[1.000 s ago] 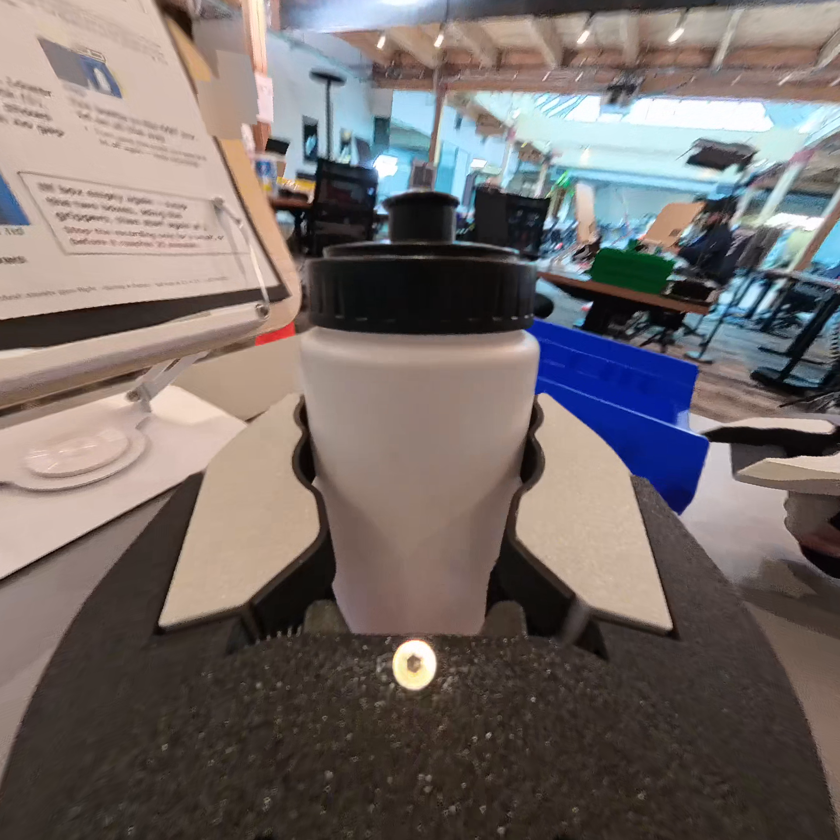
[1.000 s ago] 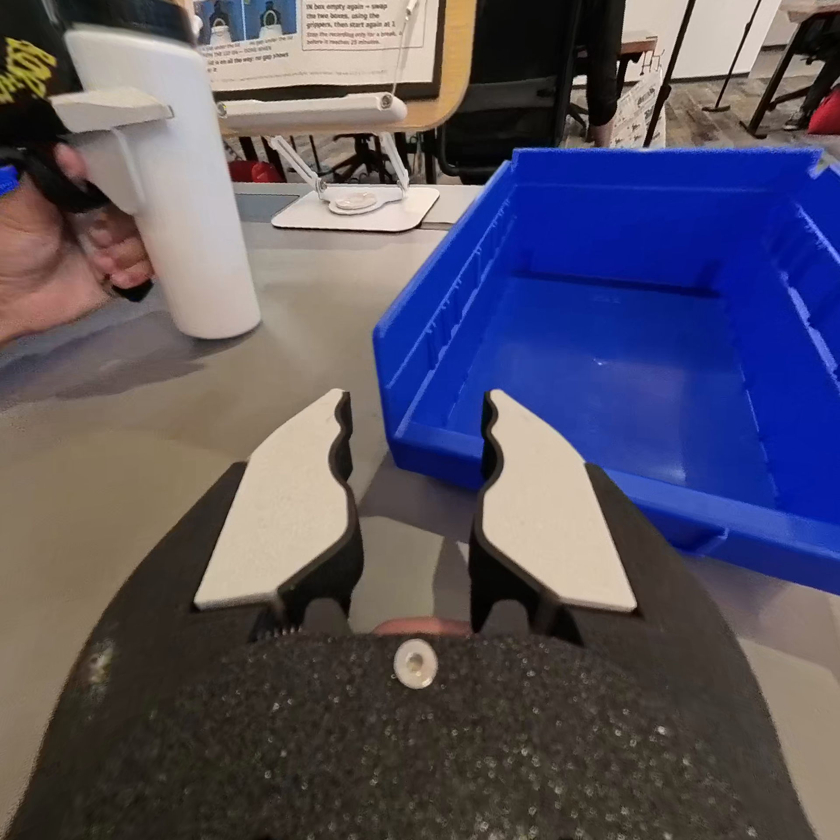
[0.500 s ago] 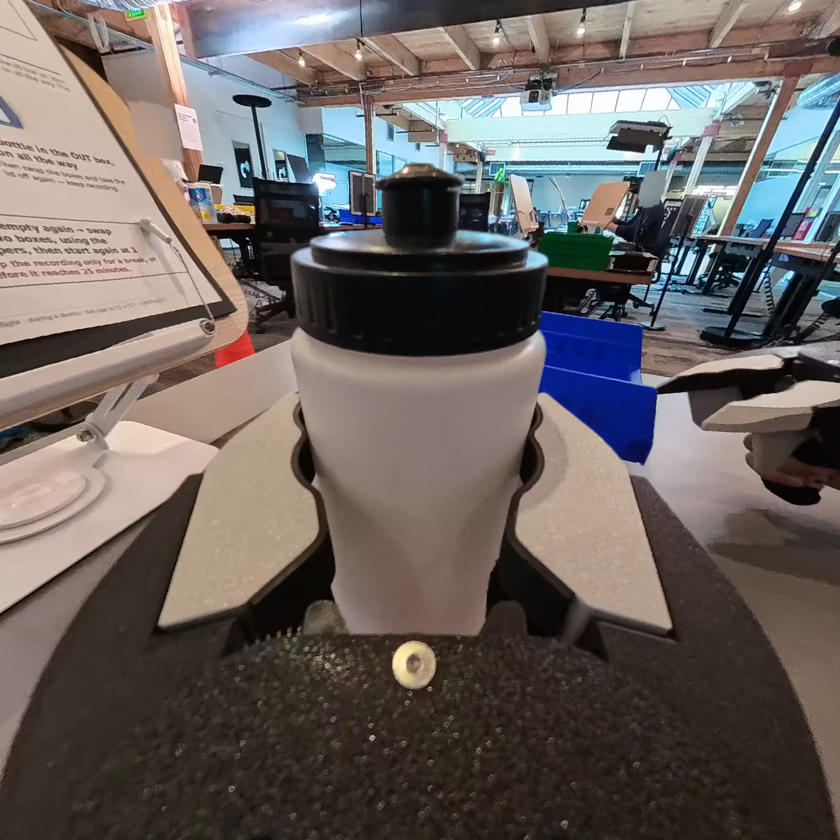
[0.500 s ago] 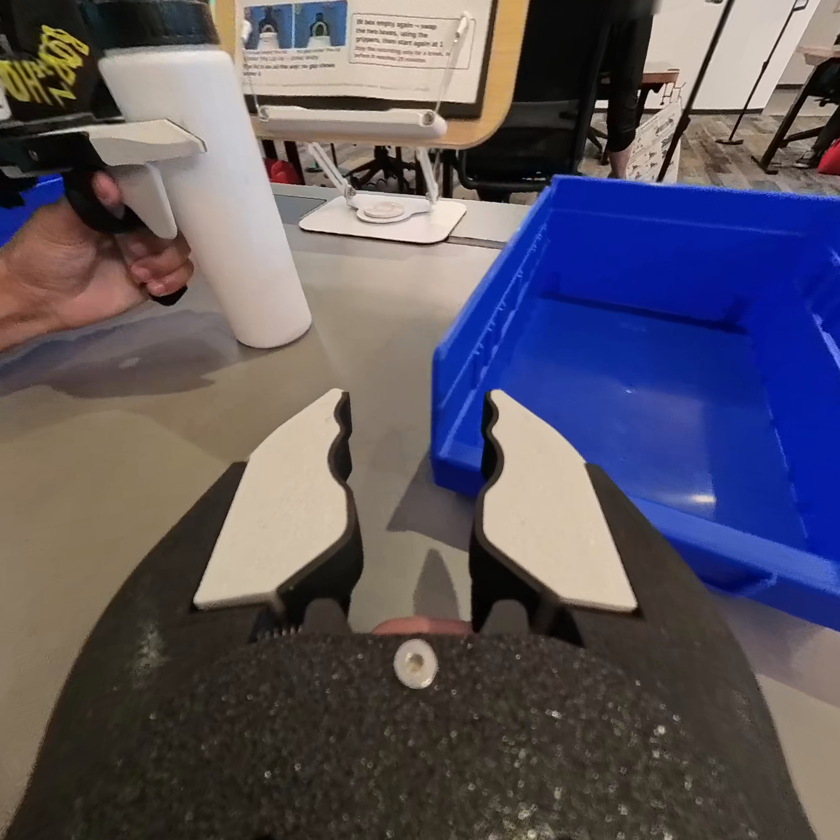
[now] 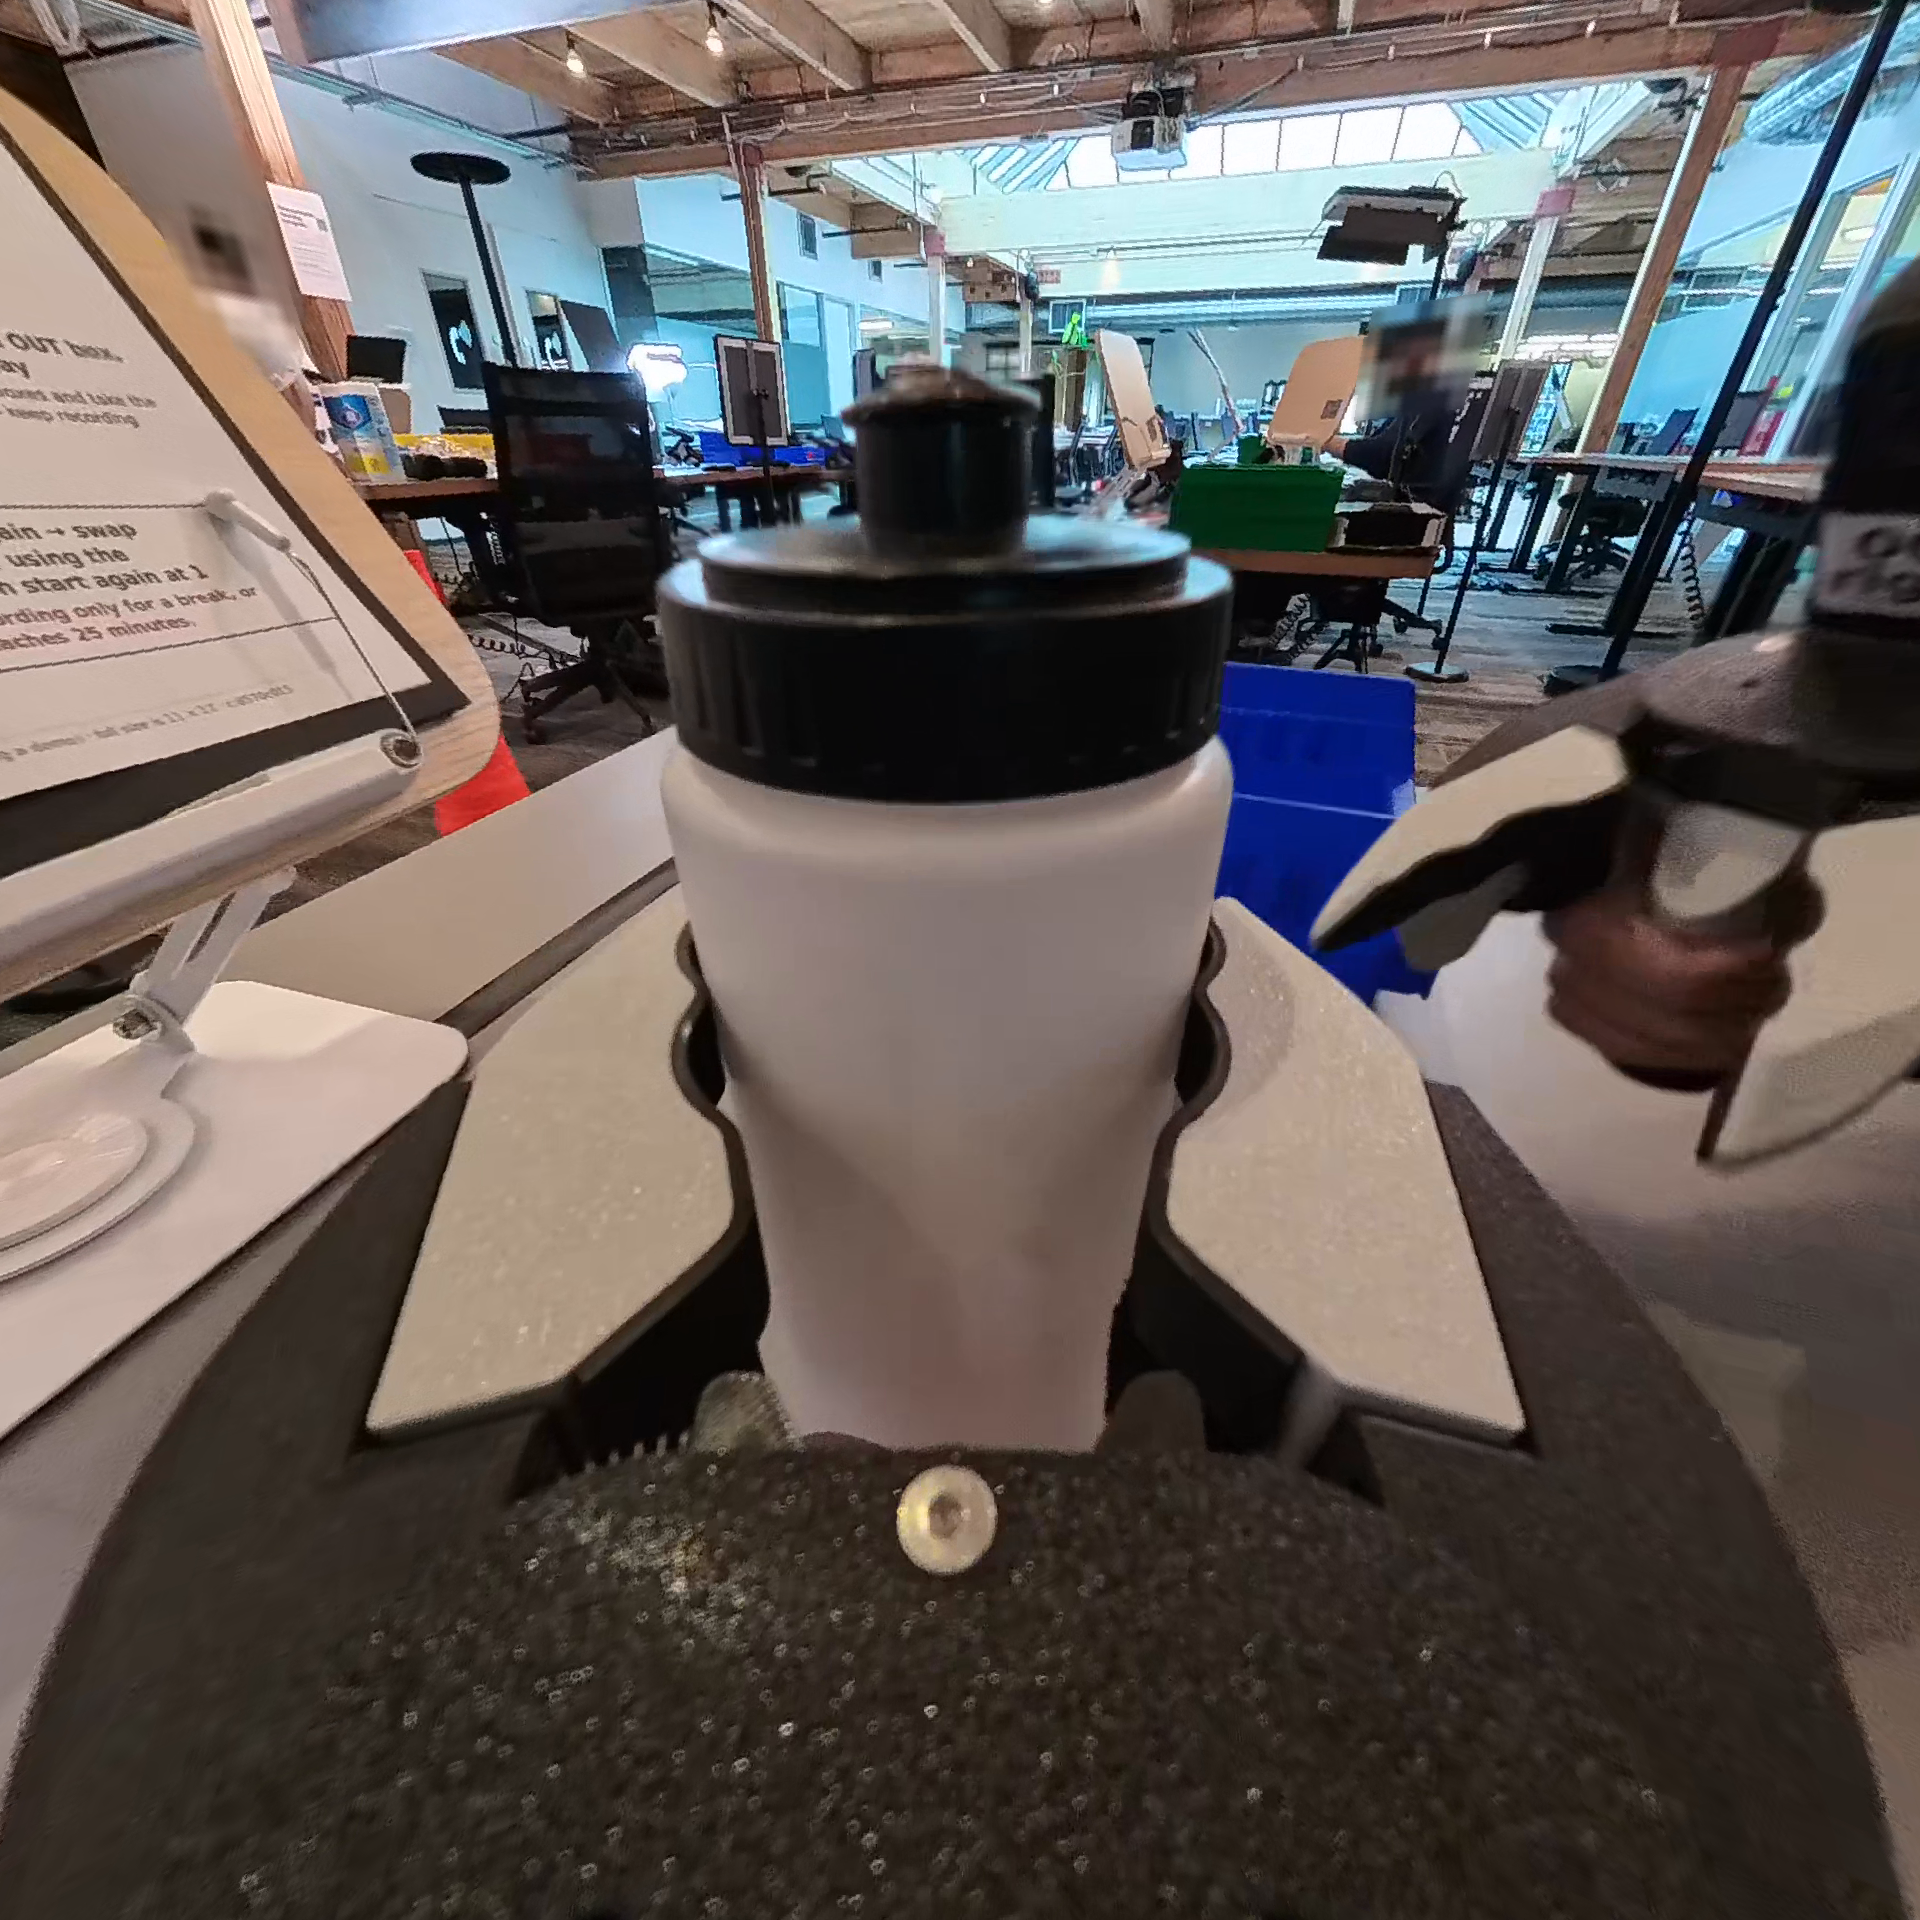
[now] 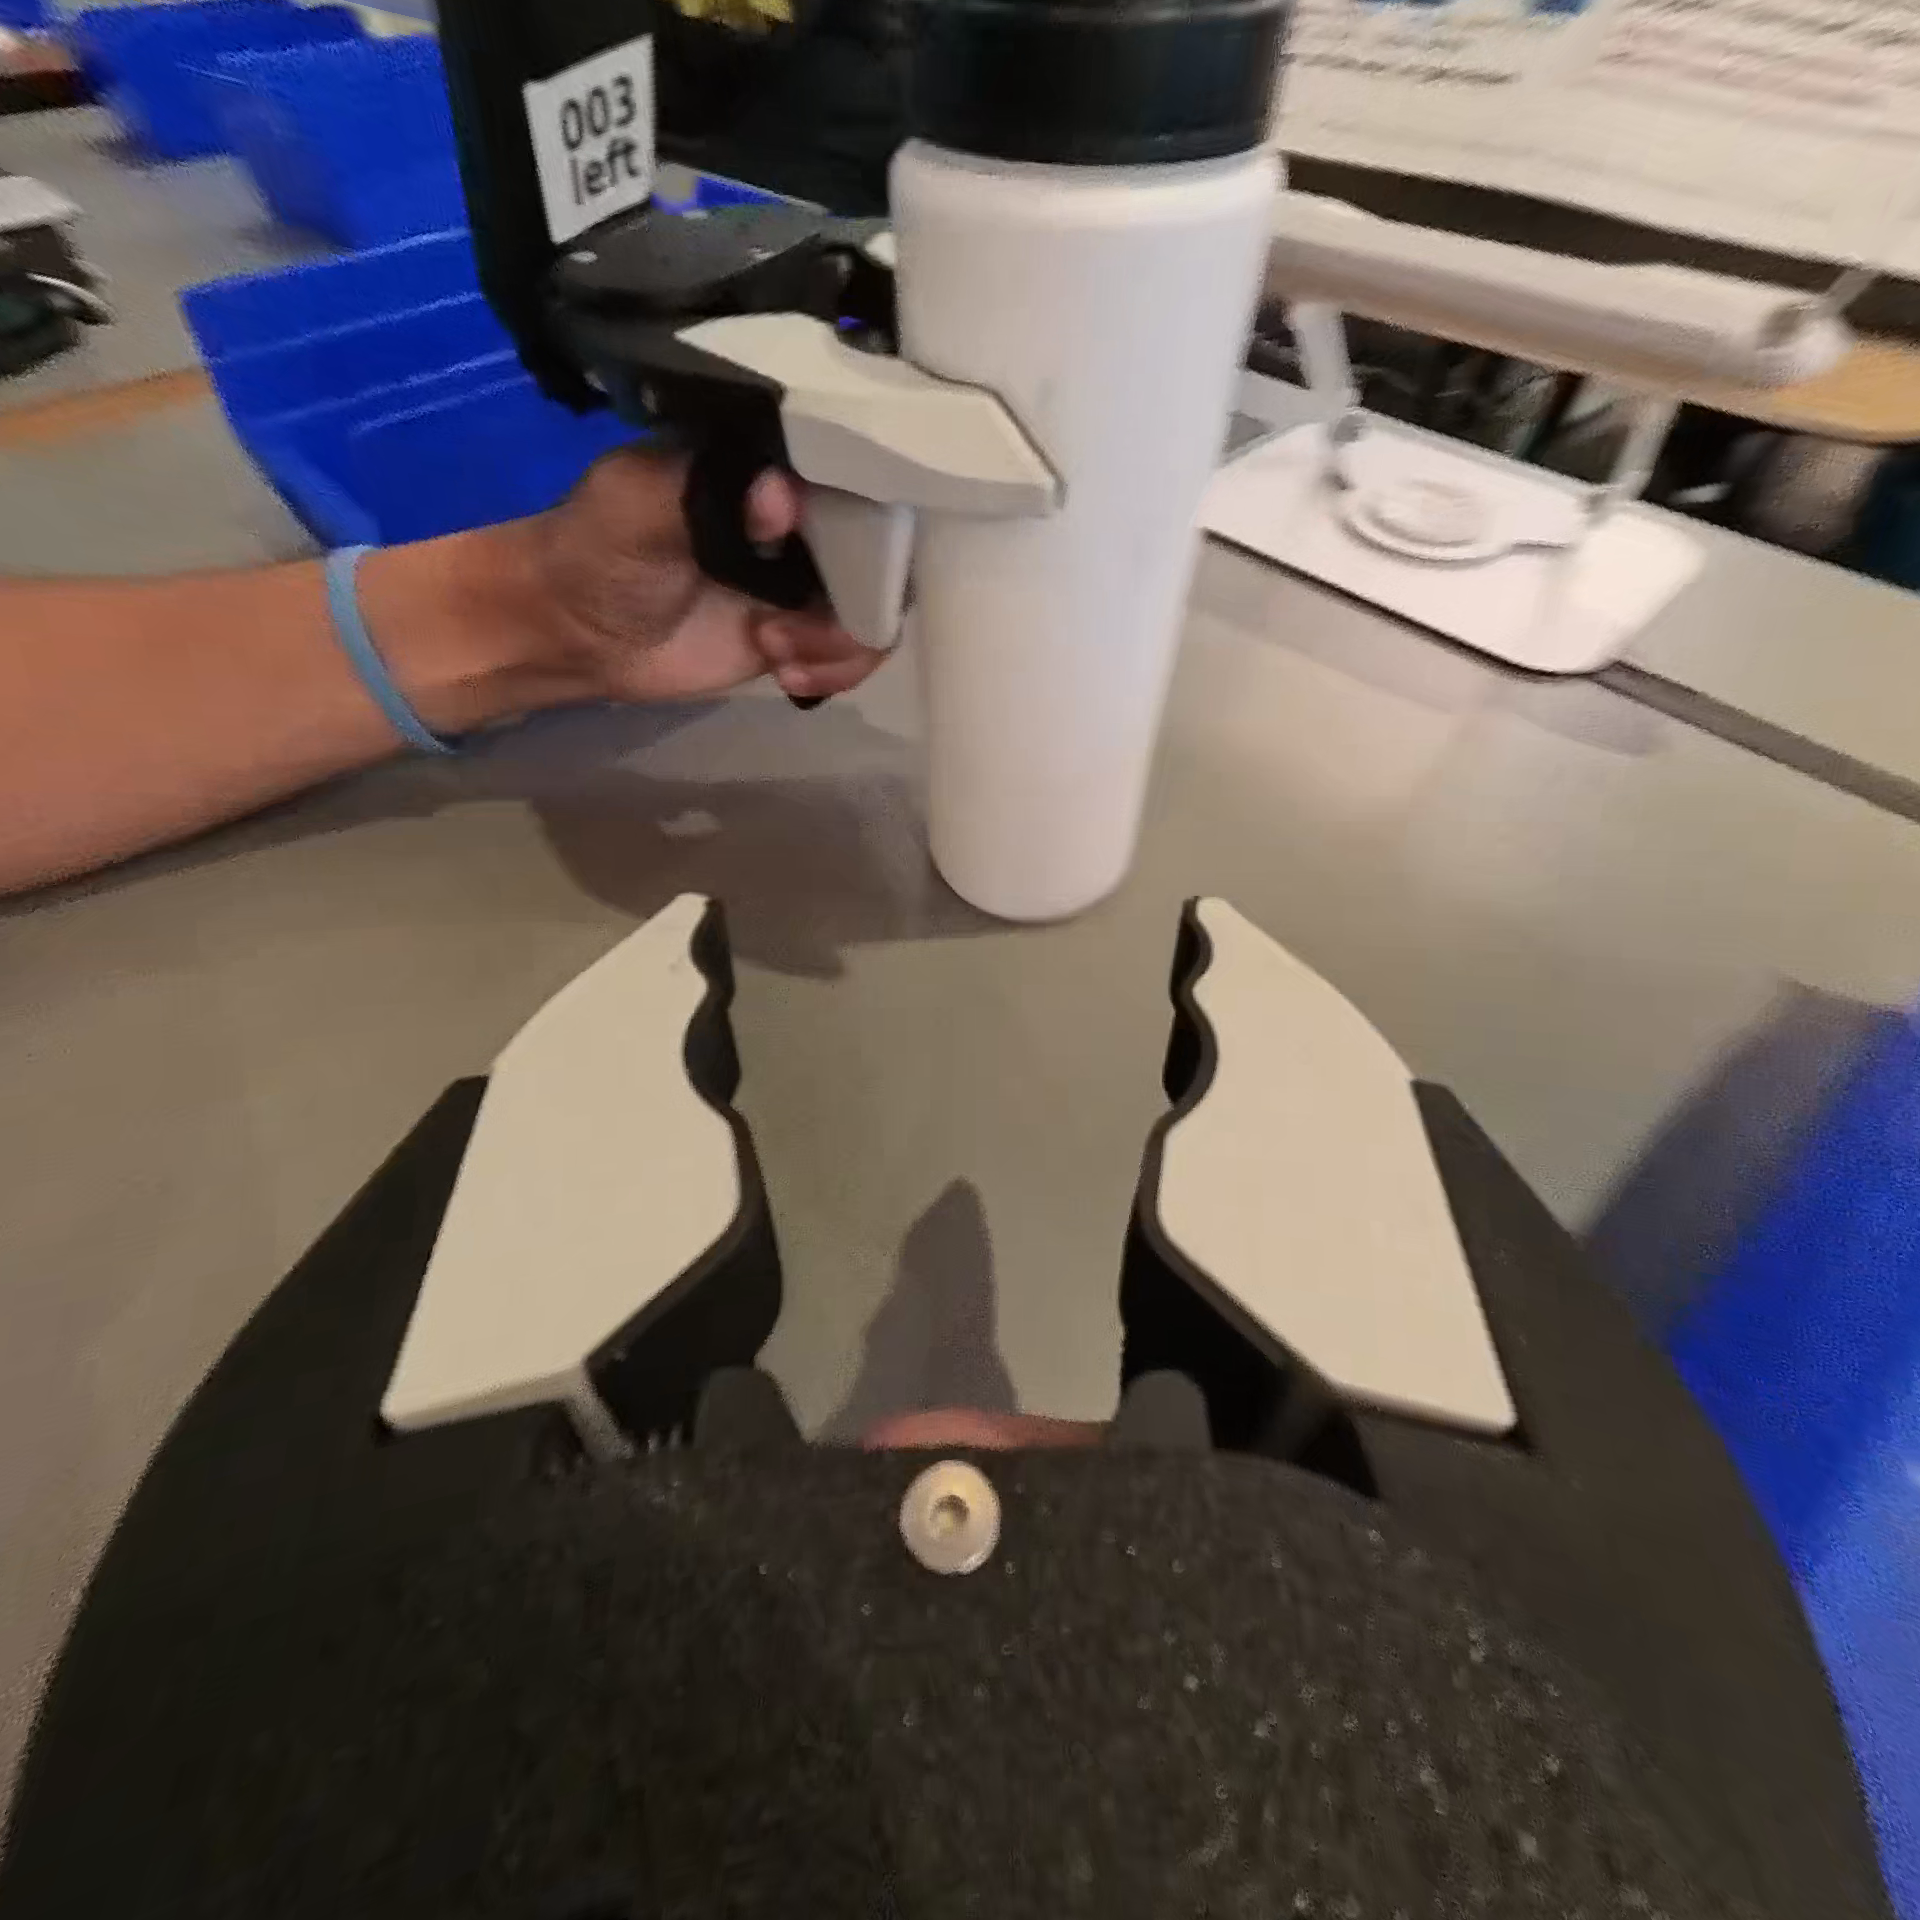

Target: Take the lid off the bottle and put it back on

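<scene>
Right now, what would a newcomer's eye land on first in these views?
The white bottle with its black screw lid fills the left view, upright on the grey table, clamped in the left claw. The right claw hangs open and bare before it, a blue bin behind.

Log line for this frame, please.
left gripper: clamps white bottle | black lid: on | right gripper: open, empty

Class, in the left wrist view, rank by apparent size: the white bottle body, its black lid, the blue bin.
1. White bottle body
2. Black lid
3. Blue bin, farther off and partly hidden, so its true size is unsure.
</scene>
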A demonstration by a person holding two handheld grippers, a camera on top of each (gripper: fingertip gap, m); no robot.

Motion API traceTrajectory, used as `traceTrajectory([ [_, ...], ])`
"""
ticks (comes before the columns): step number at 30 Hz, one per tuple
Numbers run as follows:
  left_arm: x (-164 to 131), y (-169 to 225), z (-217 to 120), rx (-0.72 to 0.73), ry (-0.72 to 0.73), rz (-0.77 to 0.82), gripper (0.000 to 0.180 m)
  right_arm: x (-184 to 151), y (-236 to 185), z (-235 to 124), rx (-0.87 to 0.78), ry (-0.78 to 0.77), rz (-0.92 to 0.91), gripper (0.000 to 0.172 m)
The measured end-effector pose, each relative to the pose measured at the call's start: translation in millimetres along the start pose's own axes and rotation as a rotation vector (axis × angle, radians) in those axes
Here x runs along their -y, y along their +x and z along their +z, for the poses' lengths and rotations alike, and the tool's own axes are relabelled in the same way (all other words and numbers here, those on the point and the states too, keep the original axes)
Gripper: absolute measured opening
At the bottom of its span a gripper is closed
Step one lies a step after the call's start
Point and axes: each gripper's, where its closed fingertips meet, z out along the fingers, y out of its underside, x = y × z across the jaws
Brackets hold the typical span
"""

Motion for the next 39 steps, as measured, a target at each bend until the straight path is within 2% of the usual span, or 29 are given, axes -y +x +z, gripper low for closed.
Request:
traceTrajectory([
  [2, 1, -1, -1, 0.001, -0.019, 0.002, 0.086, 7, -3, 25, 0.068, 0.023, 0.013, 0.083],
  [9, 0, 2, -8, -0.048, -0.064, 0.009, 0.085, 27, 20, 79, 0.093, 0.091, -0.050, 0.092],
  [13, 0, 9, -5, -0.107, -0.060, 0.022, 0.085, 23, 8, 108, 0.236, 0.079, -0.126, 0.108],
  [15, 0, 14, -6, -0.150, -0.055, 0.010, 0.085, 29, 2, 117, 0.302, 0.111, -0.138, 0.110],
  [22, 2, 10, -9, -0.156, -0.032, 0.007, 0.085, 43, -7, 126, 0.478, 0.172, -0.134, 0.110],
  [24, 6, 11, -9, -0.157, -0.015, 0.002, 0.086, 43, -10, 125, 0.526, 0.173, -0.108, 0.106],
  [27, 12, 5, -7, -0.064, -0.052, 0.096, 0.089, 40, -16, 122, 0.648, 0.138, 0.009, 0.094],
  [30, 12, 6, -10, -0.022, -0.059, 0.176, 0.089, 43, -12, 124, 0.595, 0.209, -0.068, 0.095],
  [34, 19, 1, -17, -0.002, 0.001, 0.077, 0.088, 49, -11, 123, 0.544, 0.186, -0.122, 0.100],
  [39, 28, -3, -16, 0.016, 0.038, 0.027, 0.087, 53, -4, 116, 0.510, 0.187, -0.199, 0.097],
])
